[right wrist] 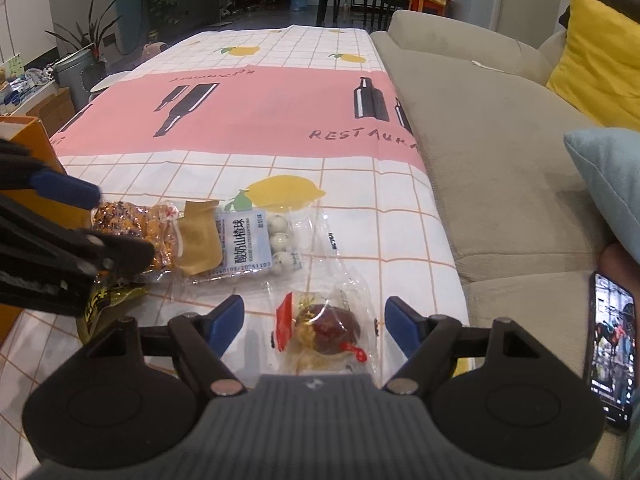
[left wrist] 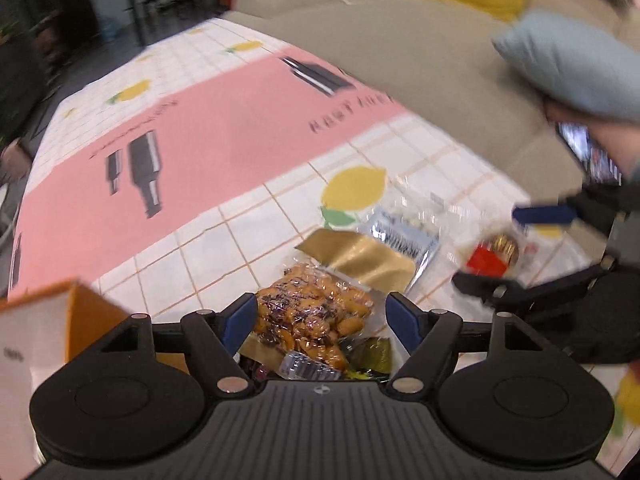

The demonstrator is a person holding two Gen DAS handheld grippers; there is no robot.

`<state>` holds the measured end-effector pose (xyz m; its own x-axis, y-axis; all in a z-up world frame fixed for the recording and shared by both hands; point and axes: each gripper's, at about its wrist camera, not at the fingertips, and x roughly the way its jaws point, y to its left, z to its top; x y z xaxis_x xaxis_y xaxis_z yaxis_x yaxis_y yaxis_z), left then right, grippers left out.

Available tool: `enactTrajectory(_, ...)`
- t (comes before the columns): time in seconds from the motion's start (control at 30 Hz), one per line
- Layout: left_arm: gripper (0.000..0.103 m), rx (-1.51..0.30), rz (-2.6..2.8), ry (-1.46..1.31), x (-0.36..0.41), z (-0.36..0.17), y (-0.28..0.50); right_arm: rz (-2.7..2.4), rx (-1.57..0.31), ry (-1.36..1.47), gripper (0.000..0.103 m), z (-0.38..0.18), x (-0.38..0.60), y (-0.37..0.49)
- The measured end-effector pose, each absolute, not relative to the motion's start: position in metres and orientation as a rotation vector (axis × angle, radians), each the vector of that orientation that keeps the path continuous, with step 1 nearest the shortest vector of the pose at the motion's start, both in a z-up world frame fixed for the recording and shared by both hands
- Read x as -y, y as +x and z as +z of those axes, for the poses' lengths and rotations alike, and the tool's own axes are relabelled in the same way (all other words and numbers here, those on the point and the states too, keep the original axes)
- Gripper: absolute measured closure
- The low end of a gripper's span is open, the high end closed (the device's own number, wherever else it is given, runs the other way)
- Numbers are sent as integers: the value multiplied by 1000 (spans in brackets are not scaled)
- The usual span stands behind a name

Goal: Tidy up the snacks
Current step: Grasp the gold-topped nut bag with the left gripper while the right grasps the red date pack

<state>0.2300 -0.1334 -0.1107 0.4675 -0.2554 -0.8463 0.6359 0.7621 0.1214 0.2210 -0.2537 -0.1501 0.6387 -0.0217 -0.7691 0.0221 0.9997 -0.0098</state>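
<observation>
Pink-banded, lemon-printed white grid tablecloth (right wrist: 280,128), orange box (left wrist: 86,312), yellow cushion (right wrist: 600,68), beige sofa (right wrist: 480,140)

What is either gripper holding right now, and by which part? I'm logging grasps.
Nothing is held. The left gripper has open jaws straddling the orange snack pack; the right gripper has open jaws around the red-labelled packet, pads clear.

The far pink stretch of the worktop (right wrist: 260,112) lies bare, while the snack packets (right wrist: 240,240) crowd the near edge, hemmed by an orange box (right wrist: 36,140) on the left and the sofa (right wrist: 480,160) along the right.
</observation>
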Motion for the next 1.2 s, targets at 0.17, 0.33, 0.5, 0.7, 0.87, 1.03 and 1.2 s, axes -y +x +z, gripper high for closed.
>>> enactTrajectory(0.17, 12, -956, -576, 523, 138, -121, 242, -10, -882, 11, 29, -153, 253, 224)
enactTrajectory(0.33, 7, -990, -593, 491, 140, -124, 248, -2, -888, -8, 37, -157, 250, 225)
enactTrajectory(0.5, 7, -1025, -612, 541, 149, -130, 250, -7, -915, 31, 49, -163, 255, 225)
enactTrajectory(0.7, 8, -1086, -600, 519, 149, -129, 245, 4, -918, 55, 56, -160, 254, 224)
enactTrajectory(0.87, 8, -1137, -582, 470, 144, -125, 235, 1, -941, 32, 57, -160, 247, 221)
enactTrajectory(1.03, 7, -1189, -617, 464, 139, -121, 227, -3, -980, 73, 57, -157, 251, 218)
enactTrajectory(1.2, 6, -1195, -589, 515, 142, -134, 229, 0, -999, 86, 57, -156, 254, 211)
